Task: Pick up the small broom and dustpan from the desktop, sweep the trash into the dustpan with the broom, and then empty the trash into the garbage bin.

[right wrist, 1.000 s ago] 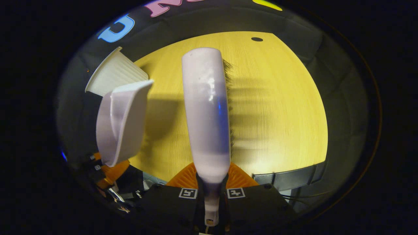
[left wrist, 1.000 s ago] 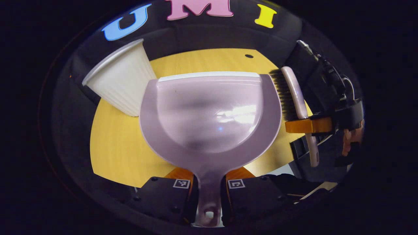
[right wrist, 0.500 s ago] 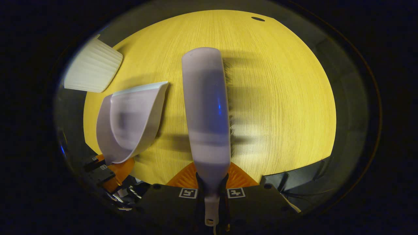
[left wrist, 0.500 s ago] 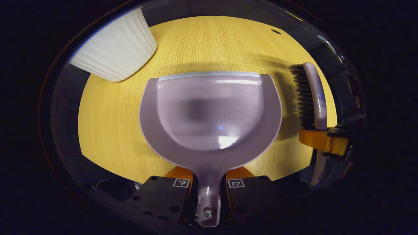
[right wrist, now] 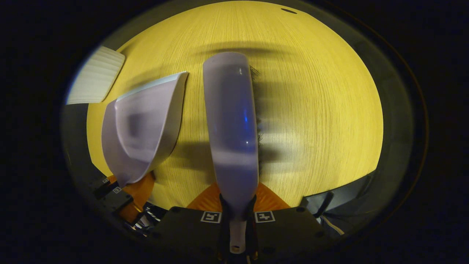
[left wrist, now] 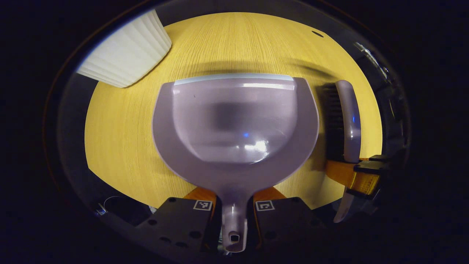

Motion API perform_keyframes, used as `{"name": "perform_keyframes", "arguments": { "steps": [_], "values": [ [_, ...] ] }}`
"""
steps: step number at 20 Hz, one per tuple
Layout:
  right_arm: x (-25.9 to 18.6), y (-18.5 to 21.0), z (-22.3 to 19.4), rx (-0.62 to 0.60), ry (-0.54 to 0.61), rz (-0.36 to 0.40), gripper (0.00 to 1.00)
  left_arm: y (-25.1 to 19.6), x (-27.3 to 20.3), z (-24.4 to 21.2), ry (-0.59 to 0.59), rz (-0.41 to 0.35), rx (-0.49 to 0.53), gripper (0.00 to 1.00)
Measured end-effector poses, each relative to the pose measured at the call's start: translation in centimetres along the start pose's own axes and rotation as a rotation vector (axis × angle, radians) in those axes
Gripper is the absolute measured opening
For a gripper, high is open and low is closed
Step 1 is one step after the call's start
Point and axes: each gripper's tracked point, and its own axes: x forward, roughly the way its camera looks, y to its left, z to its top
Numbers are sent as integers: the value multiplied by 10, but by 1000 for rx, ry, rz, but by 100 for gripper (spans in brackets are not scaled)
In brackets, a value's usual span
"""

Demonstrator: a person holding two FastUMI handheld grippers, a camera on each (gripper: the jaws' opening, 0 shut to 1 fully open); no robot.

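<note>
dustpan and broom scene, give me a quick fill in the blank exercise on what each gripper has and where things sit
1. The left gripper is shut on the handle of the ____.
2. The right gripper is shut on the handle of the ____.
3. In the left gripper view, the white ribbed garbage bin stands to the ____ of the dustpan.
4. In the right gripper view, the broom has its bristles on its ____ side.

Missing words: dustpan; broom; left; right

Both hand-held grippers (left wrist: 234, 209) (right wrist: 237, 214) are clamped, side by side.
</note>
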Motion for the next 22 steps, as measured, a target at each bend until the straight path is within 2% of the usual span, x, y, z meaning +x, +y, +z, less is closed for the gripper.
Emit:
{"name": "perform_keyframes", "arguments": {
  "steps": [4, 5, 6, 9, 10, 11, 12, 13, 15, 18, 22],
  "values": [
    [-3, 0, -1, 6, 3, -5, 23, 1, -1, -1, 29, 5, 43, 28],
    [-6, 3, -1, 5, 7, 0, 20, 1, -2, -1, 33, 4, 53, 28],
    [-10, 6, 0, 3, 7, 10, 29, 1, -1, -1, 32, 3, 60, 27],
    [-14, 4, 2, 6, -5, 7, 32, 2, -2, -1, 38, 20, 66, 30],
    [-17, 5, 2, 14, -4, 20, 29, 2, 1, -4, 43, 38, 71, 39],
    [-20, 8, 2, 35, -4, 35, 38, 2, 2, -7, 57, 45, 82, 48],
    [-25, 12, 4, 50, -13, 53, 42, 0, 4, -14, 89, 32, 85, 61],
    [-29, 13, 6, 46, -24, 62, 60, -2, 8, -20, 122, 4, 81, 80],
    [-37, 9, 10, 33, -50, 52, 100, -2, 12, -23, 131, -17, 56, 83],
    [-47, 3, 16, 25, -97, 36, 99, -5, 8, -32, 131, -35, 60, 83],
    [-72, 7, 24, -2, -176, 66, 99, 0, -9, -40, 77, -18, 110, 83]
  ]
}}
